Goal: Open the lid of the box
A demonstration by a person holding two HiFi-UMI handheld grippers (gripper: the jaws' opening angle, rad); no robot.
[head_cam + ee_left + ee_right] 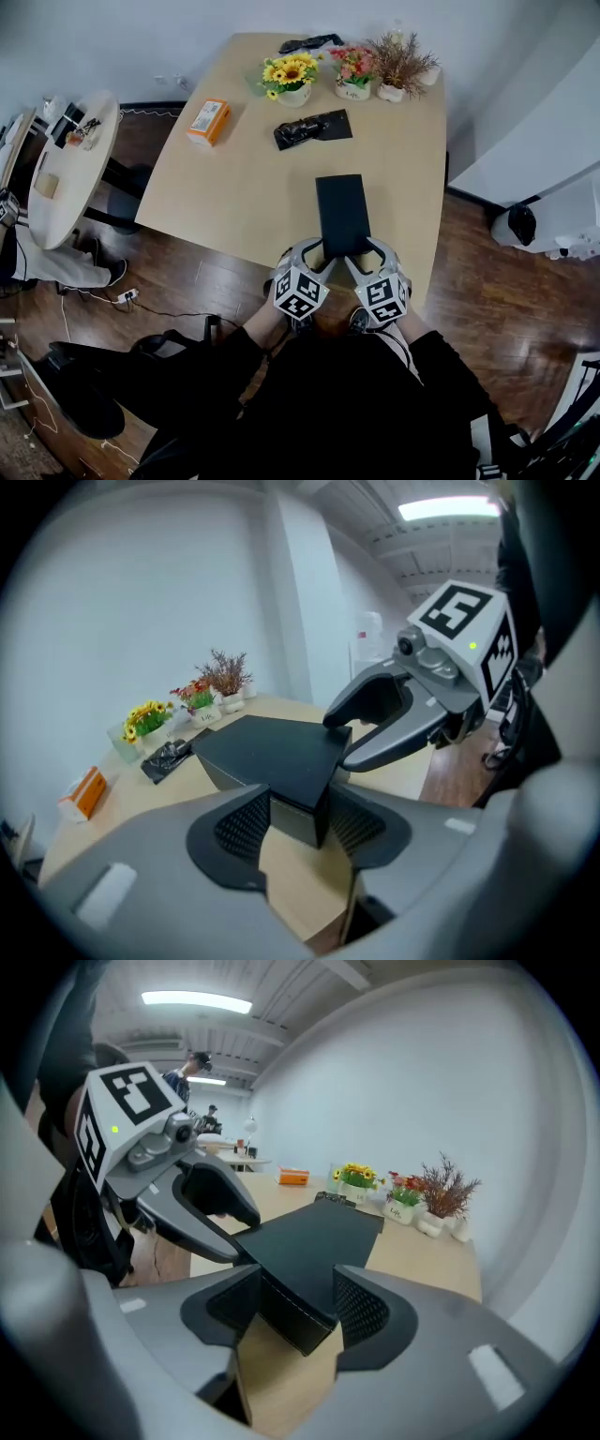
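Note:
A flat black box [342,214] with its lid down lies on the tan table [244,197], its short end at the near edge. My left gripper [315,255] takes the box's near left corner; in the left gripper view both pads [246,825] press on that corner of the box [272,747]. My right gripper [367,255] straddles the near right corner. In the right gripper view the corner of the box [309,1241] sits between the pads [364,1312] with a slight gap, so the jaws stand open. Each gripper shows in the other's view: right gripper [345,740], left gripper [242,1237].
Along the table's far edge stand a sunflower pot [291,80], a pink flower pot [354,75] and a dried plant [401,66]. A black bag [312,128] and an orange carton [208,122] lie mid-table. A round side table [70,164] stands at the left.

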